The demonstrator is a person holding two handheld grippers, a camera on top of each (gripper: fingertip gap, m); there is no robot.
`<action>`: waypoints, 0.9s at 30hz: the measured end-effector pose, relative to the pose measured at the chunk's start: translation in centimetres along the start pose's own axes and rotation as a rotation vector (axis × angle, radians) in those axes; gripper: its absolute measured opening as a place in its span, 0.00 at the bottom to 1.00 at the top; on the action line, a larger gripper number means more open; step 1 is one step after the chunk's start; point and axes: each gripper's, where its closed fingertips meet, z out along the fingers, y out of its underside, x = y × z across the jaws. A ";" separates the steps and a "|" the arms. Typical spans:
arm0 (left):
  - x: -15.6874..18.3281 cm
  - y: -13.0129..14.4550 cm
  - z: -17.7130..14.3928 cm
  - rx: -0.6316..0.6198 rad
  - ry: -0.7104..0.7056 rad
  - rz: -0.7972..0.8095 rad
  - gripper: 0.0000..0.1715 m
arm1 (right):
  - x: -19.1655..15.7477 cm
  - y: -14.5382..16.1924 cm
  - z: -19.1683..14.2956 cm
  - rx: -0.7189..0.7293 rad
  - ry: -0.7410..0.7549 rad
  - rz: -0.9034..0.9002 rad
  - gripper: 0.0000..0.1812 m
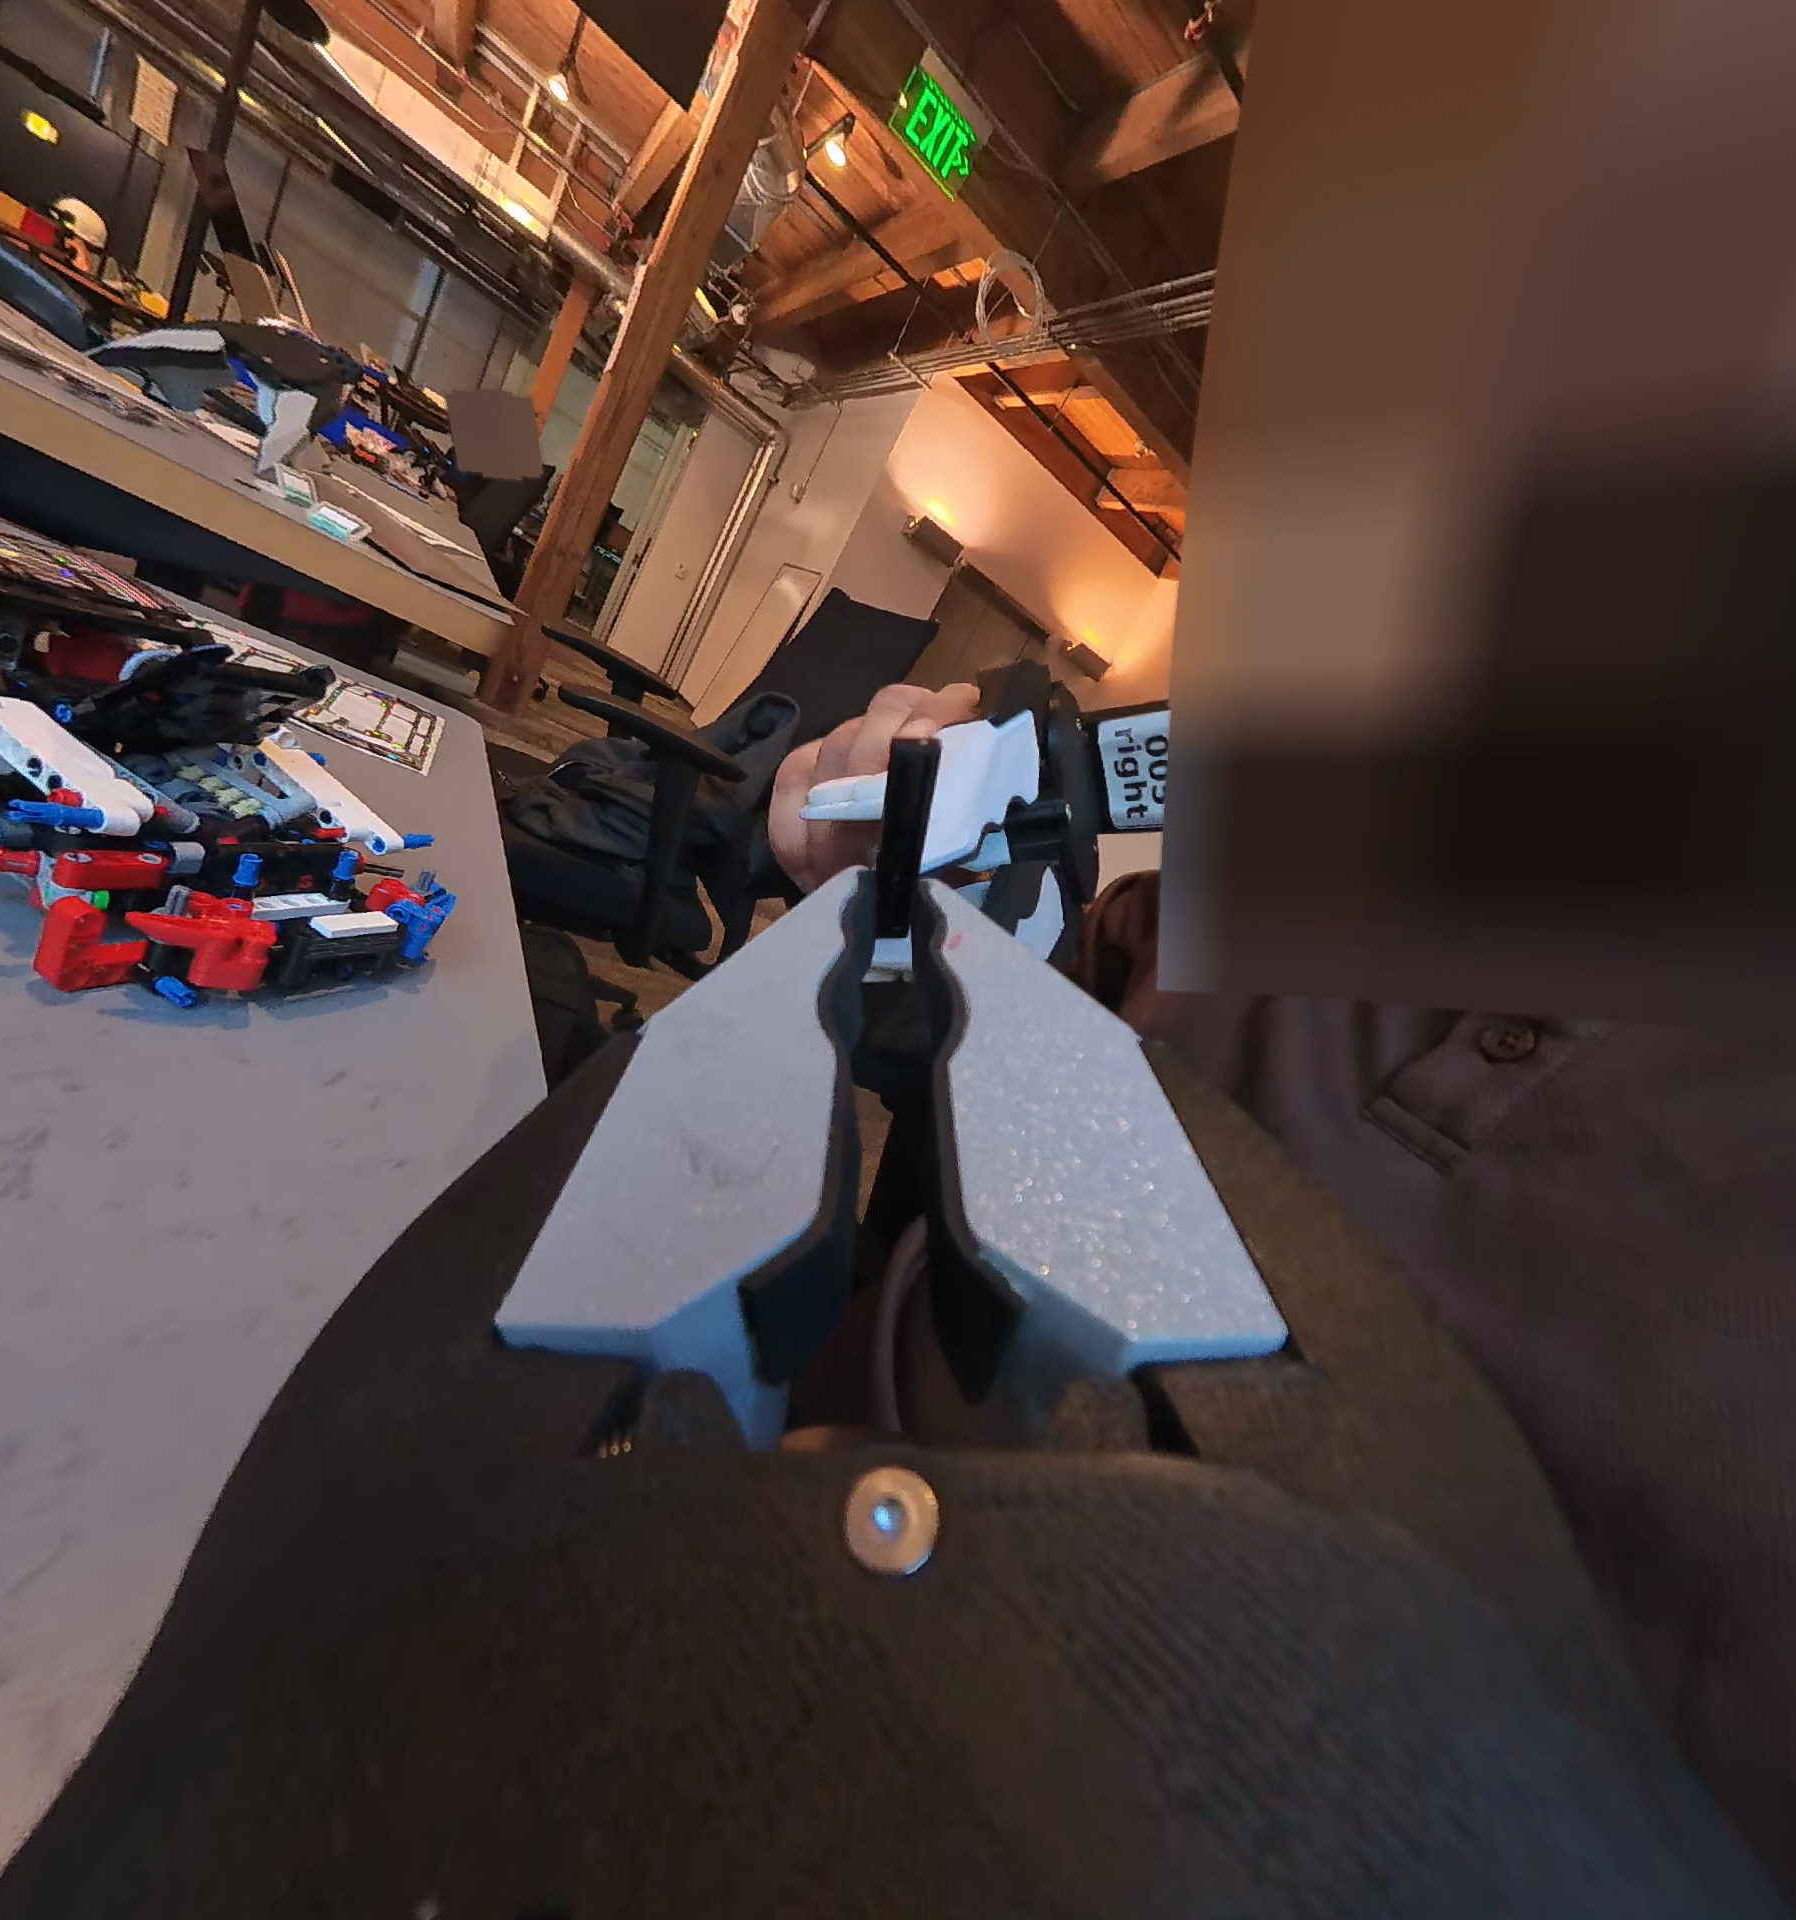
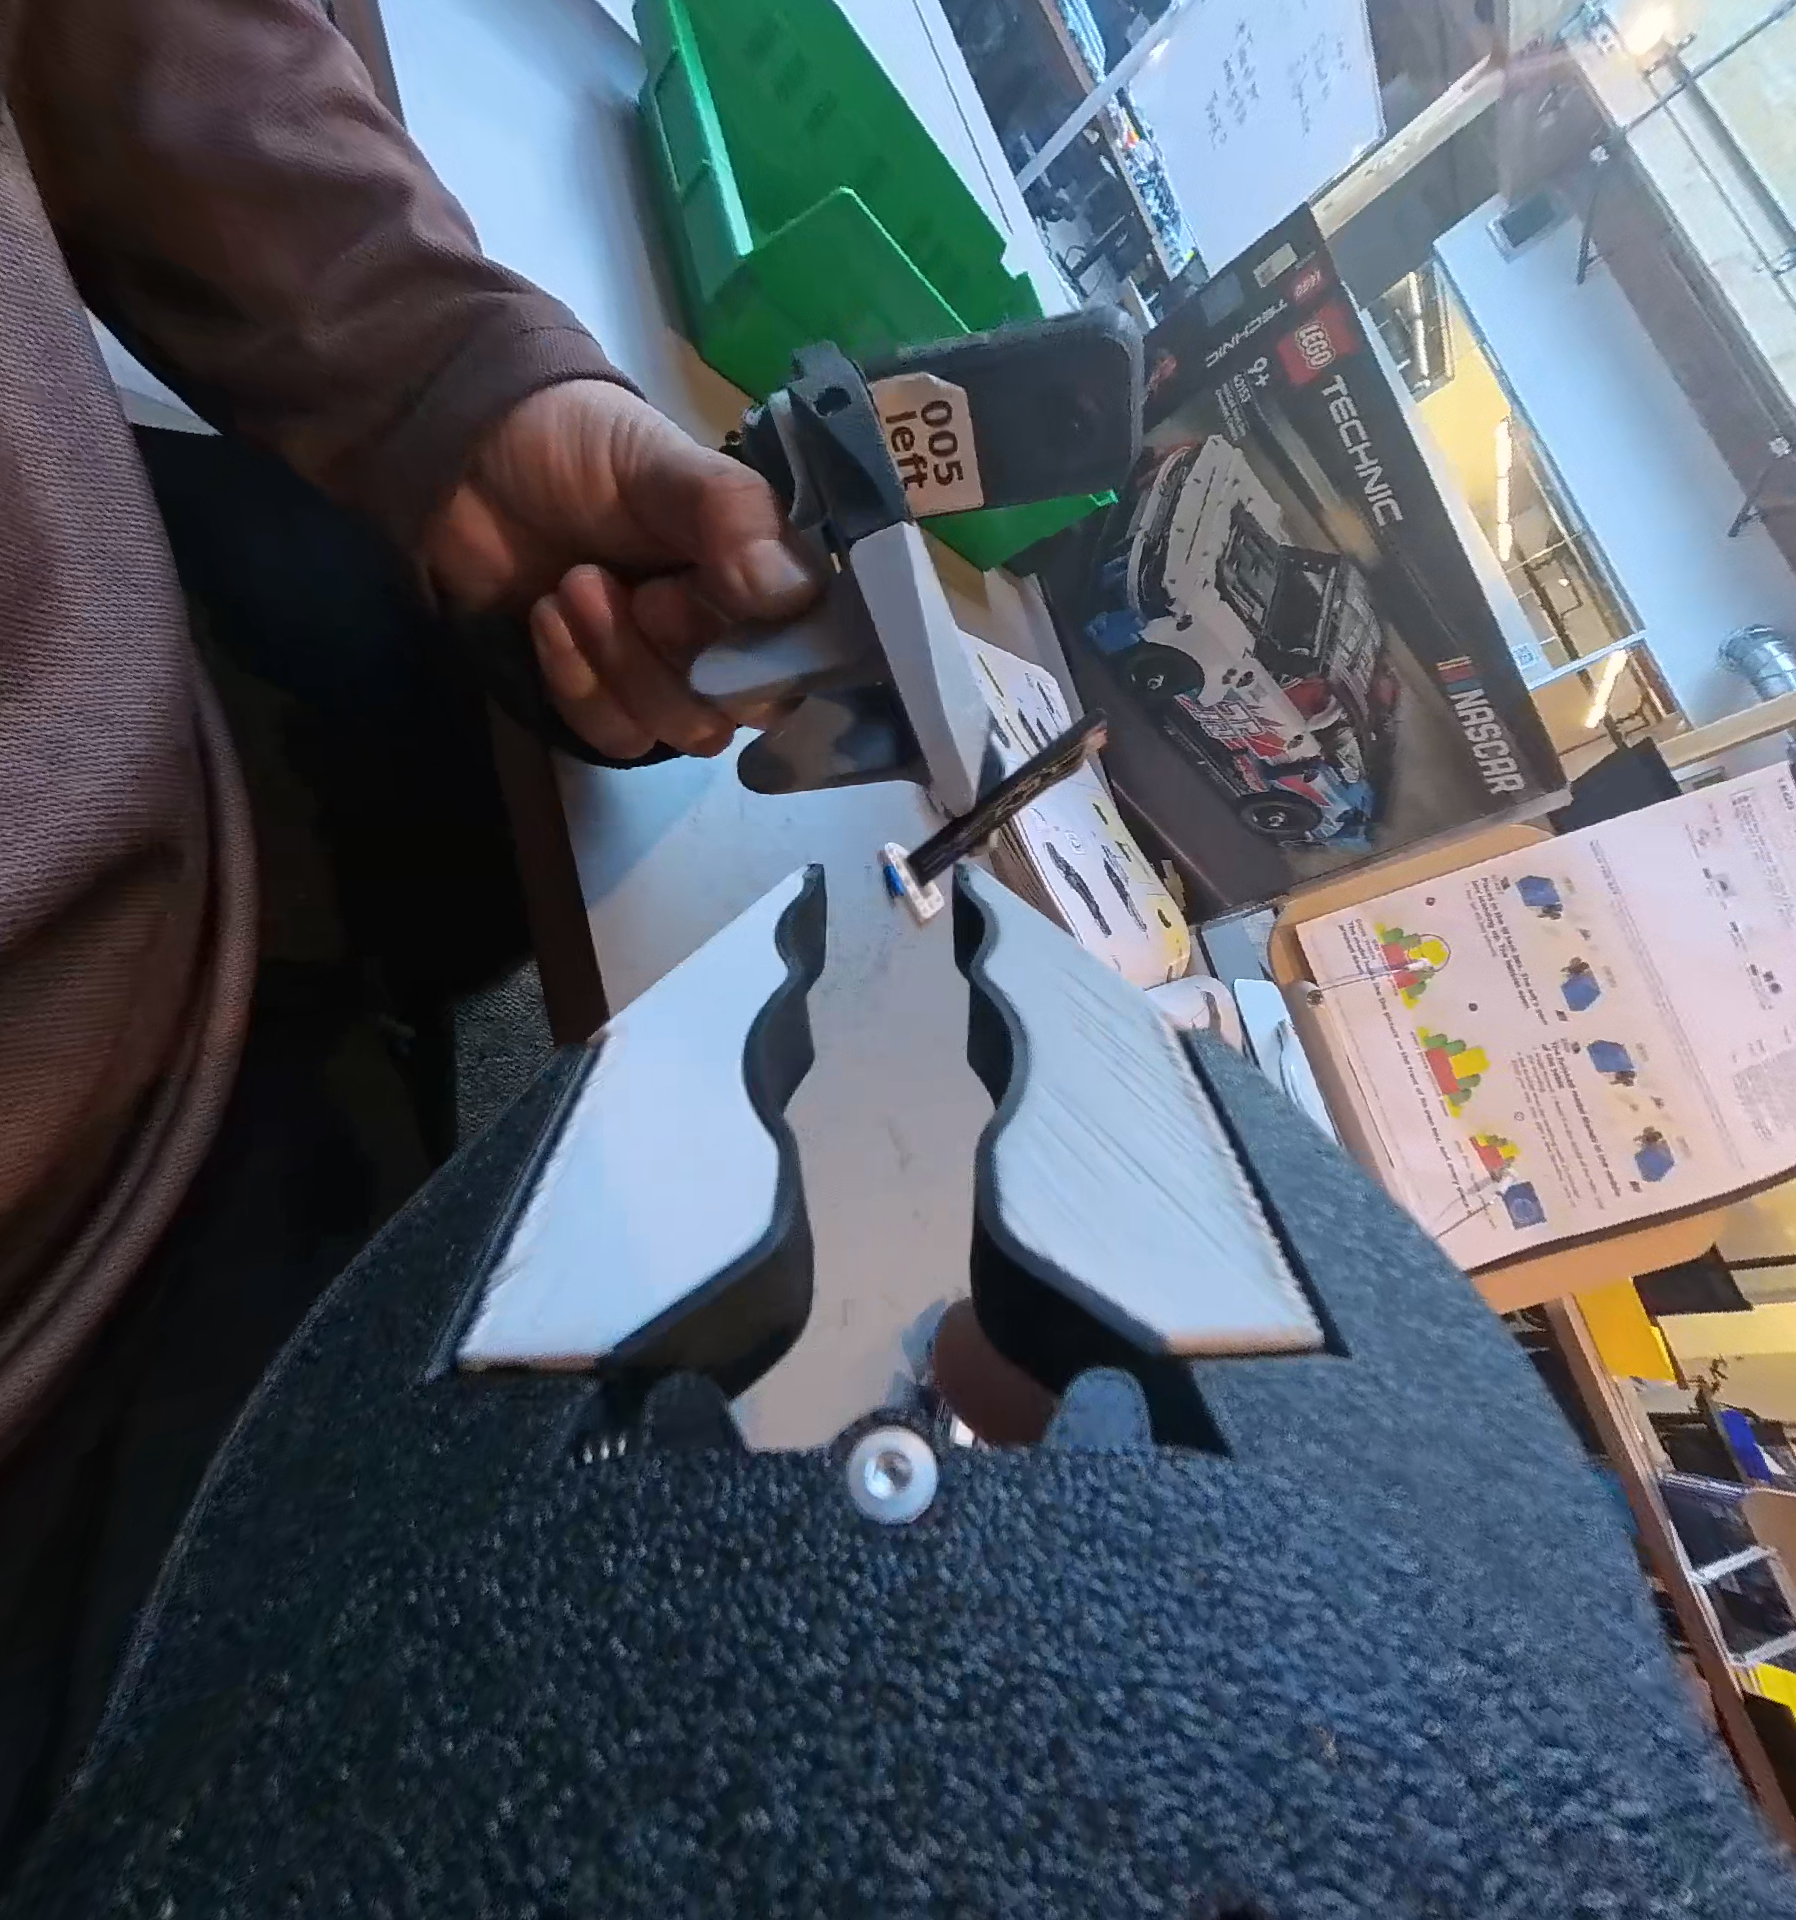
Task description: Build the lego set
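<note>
Left wrist view: left claw (image 1: 894, 904) clamped on black beam (image 1: 906, 831), raised beside worktop (image 1: 198, 1195); possibly a white piece (image 2: 913, 881) at its end. Right claw (image 2: 889, 894) spread, empty. Model (image 1: 198, 862) on worktop.

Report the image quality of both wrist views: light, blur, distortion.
Left wrist view: warm, dim indoor light; wide-angle bending tilts the wooden post; the left gripper and its black beam are sharp. Right wrist view: cooler daylight, blown-out windows, slight blur on the open right gripper.
</note>
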 end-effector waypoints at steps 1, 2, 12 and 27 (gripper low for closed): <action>0.1 0.1 0.1 -0.003 0.003 0.003 0.03 | 0.2 0.1 0.2 -0.008 0.016 0.005 0.11; 0.2 0.1 0.1 -0.004 0.011 0.002 0.02 | 0.2 0.3 0.3 -0.017 0.017 0.008 0.11; 0.1 -0.9 -0.2 0.091 0.081 -0.150 0.02 | 1.6 -0.5 0.6 -0.006 0.139 -0.059 0.18; 0.9 0.1 1.2 0.040 0.127 -0.248 0.02 | 1.9 -0.8 1.2 0.004 0.187 -0.068 0.24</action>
